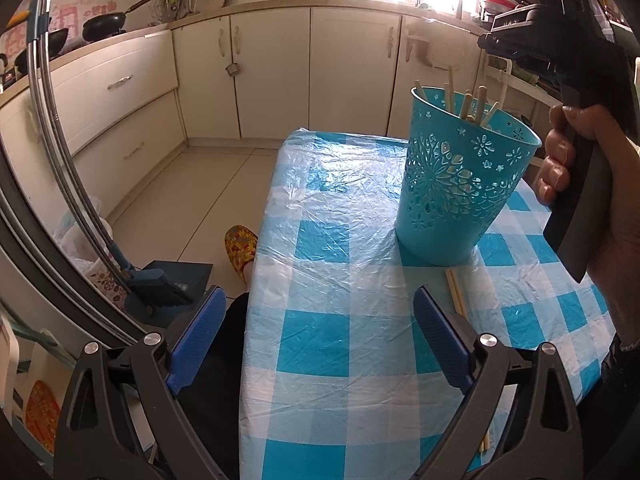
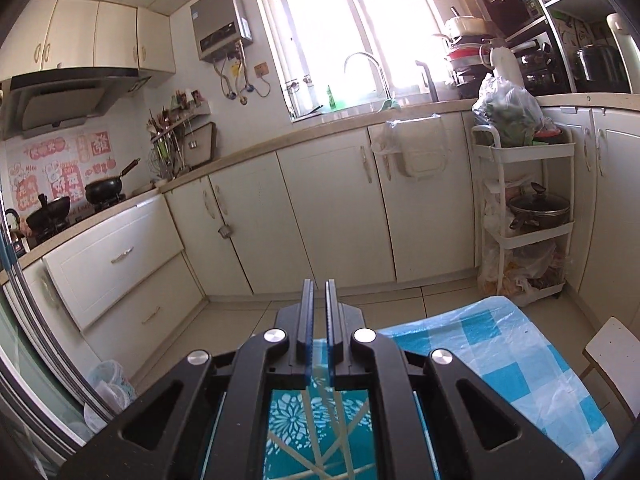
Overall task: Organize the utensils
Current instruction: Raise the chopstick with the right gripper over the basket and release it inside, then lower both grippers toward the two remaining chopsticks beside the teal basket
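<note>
A turquoise perforated holder (image 1: 460, 184) stands on the checked table and holds several wooden chopsticks (image 1: 474, 106). A loose pair of chopsticks (image 1: 456, 292) lies on the cloth just in front of it, partly hidden by my left gripper's right finger. My left gripper (image 1: 318, 340) is open and empty, low over the table's near edge. My right gripper (image 2: 319, 320) is held above the holder with its jaws nearly closed and nothing between them. Below it the right wrist view looks down into the holder (image 2: 320, 436) at the chopsticks inside.
The table (image 1: 340, 360) has a blue-and-white checked cloth under clear plastic. A dustpan and brush (image 1: 160, 284) and a slippered foot (image 1: 240, 250) are on the floor at left. A white rolling rack (image 2: 528, 216) and a stool (image 2: 612, 352) stand at right.
</note>
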The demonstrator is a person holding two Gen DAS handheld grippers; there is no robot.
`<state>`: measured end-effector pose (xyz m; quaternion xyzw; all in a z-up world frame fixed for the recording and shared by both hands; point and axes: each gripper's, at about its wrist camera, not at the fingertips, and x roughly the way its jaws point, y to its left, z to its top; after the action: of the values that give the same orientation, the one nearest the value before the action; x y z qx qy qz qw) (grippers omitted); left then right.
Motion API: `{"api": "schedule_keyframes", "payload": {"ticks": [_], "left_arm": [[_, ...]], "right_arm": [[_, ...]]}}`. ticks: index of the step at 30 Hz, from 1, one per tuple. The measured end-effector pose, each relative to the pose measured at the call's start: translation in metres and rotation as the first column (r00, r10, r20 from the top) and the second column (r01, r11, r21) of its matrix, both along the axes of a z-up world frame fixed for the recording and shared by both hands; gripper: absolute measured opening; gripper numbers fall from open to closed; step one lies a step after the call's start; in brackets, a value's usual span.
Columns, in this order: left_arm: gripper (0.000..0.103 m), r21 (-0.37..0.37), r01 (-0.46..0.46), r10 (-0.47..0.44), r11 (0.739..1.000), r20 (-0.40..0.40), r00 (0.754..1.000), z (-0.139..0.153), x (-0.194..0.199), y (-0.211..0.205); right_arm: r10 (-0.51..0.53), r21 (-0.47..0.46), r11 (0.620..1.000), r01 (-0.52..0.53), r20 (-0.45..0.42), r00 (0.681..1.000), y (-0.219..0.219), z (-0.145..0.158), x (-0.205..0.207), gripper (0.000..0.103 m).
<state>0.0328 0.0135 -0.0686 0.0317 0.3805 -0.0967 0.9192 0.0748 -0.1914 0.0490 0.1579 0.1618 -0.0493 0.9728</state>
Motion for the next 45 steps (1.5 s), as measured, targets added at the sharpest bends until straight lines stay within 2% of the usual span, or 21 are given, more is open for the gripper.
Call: {"api": "schedule_keyframes", "payload": {"ticks": [7, 9, 11, 13, 17, 21, 23, 26, 30, 36, 42, 45], "left_arm": [[0.091, 0.001, -0.001, 0.001, 1.0, 0.013, 1.0, 0.005, -0.004, 0.0], [0.091, 0.001, 0.002, -0.002, 1.0, 0.015, 1.0, 0.006, -0.006, -0.001], [0.092, 0.004, 0.003, -0.003, 1.0, 0.018, 1.0, 0.007, -0.007, -0.002], [0.092, 0.002, 0.003, -0.003, 1.0, 0.015, 1.0, 0.007, -0.008, -0.001], [0.093, -0.004, -0.004, 0.004, 1.0, -0.003, 1.0, 0.003, -0.01, 0.003], [0.094, -0.003, -0.016, 0.015, 1.0, -0.031, 0.999, -0.004, -0.011, 0.009], [0.094, -0.003, -0.019, 0.019, 1.0, -0.045, 0.999, -0.007, -0.011, 0.012], [0.094, 0.002, -0.02, 0.02, 1.0, -0.051, 0.998, -0.008, -0.014, 0.014], [0.094, 0.002, -0.029, 0.029, 1.0, -0.055, 0.998, -0.008, -0.015, 0.017], [0.094, 0.0, -0.033, 0.033, 0.999, -0.067, 0.997, -0.01, -0.013, 0.018], [0.094, -0.001, -0.026, 0.025, 1.0, -0.075, 0.997, -0.013, -0.014, 0.016], [0.094, 0.0, -0.019, 0.019, 1.0, -0.077, 0.997, -0.013, -0.014, 0.015]], "right_arm": [[0.032, -0.017, 0.999, -0.032, 0.0, 0.999, 0.004, 0.0, -0.024, 0.012], [0.041, -0.024, 0.999, -0.041, 0.01, 0.999, 0.003, 0.003, -0.037, 0.016], [0.04, -0.028, 0.999, -0.039, 0.023, 0.999, 0.002, 0.005, -0.054, 0.033], [0.031, -0.029, 0.999, -0.03, 0.035, 0.999, 0.0, 0.006, -0.075, 0.043], [0.033, -0.029, 0.999, -0.034, -0.018, 0.999, 0.001, -0.014, -0.114, 0.046], [0.078, -0.012, 0.997, -0.082, -0.201, 0.977, 0.01, -0.066, -0.125, 0.044], [0.113, 0.021, 0.993, -0.112, -0.319, 0.941, 0.016, -0.1, -0.118, 0.028], [0.157, 0.052, 0.987, -0.149, -0.403, 0.902, 0.024, -0.13, -0.104, 0.022], [0.195, 0.059, 0.98, -0.189, -0.453, 0.87, 0.034, -0.144, -0.083, 0.022], [0.204, 0.046, 0.977, -0.21, -0.507, 0.837, 0.046, -0.161, -0.074, 0.018], [0.181, 0.023, 0.98, -0.2, -0.536, 0.825, 0.045, -0.16, -0.074, 0.016], [0.169, -0.037, 0.973, -0.227, -0.554, 0.815, 0.053, -0.16, -0.077, 0.015]]}}
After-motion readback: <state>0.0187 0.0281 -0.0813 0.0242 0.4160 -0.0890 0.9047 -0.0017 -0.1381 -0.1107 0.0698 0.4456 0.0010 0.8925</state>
